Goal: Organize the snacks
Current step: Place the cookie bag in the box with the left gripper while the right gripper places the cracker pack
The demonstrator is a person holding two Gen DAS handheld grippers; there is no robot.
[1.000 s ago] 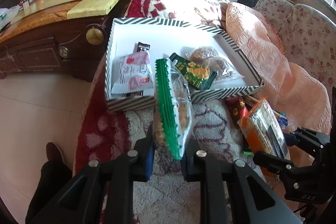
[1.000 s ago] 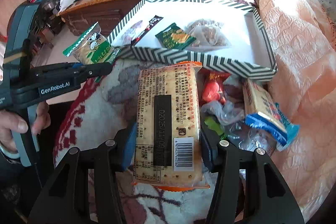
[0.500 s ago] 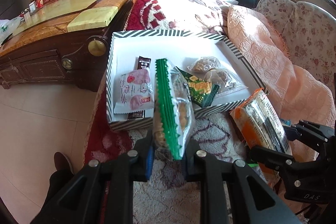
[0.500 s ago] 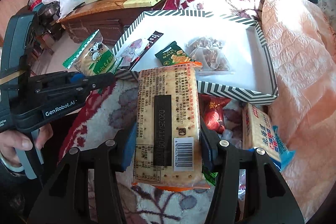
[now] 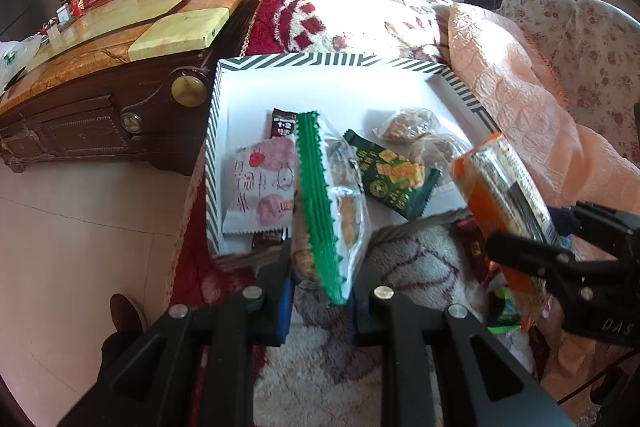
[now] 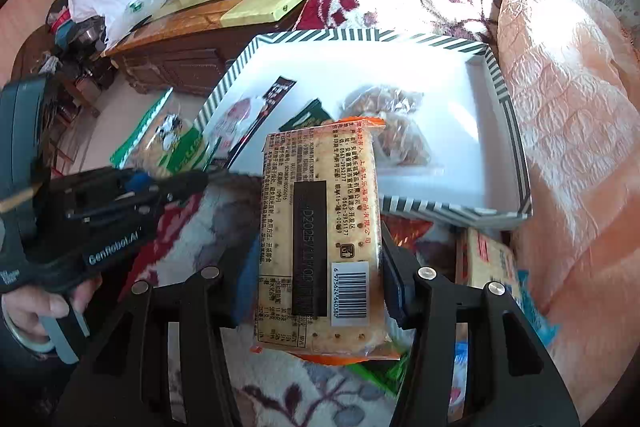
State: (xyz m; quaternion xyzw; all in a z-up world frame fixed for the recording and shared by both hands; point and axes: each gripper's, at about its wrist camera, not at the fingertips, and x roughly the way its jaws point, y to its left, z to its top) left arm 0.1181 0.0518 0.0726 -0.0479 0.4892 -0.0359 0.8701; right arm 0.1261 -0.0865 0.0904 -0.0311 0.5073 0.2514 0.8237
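Observation:
My left gripper (image 5: 320, 279) is shut on a clear snack bag with a green serrated edge (image 5: 324, 203), held upright over the near rim of the striped white box (image 5: 332, 61). My right gripper (image 6: 316, 291) is shut on an orange cracker pack (image 6: 320, 239) with a barcode, held above the box's near edge (image 6: 440, 207). The box holds a pink strawberry packet (image 5: 260, 191), a dark stick packet (image 5: 283, 123), a green cracker packet (image 5: 394, 179) and clear nut bags (image 5: 408, 125). The right gripper also shows in the left wrist view (image 5: 532, 259), the left one in the right wrist view (image 6: 176, 183).
More snacks lie on the fluffy patterned blanket (image 6: 280, 399) right of the box, among them a blue-edged cracker pack (image 6: 492, 263) and red wrappers (image 6: 404, 231). A wooden table (image 5: 100, 39) stands left. A peach quilt (image 6: 568, 115) lies right.
Both grippers have moved forward and up toward the box with their packs still held. The box now sits closer under both packs.

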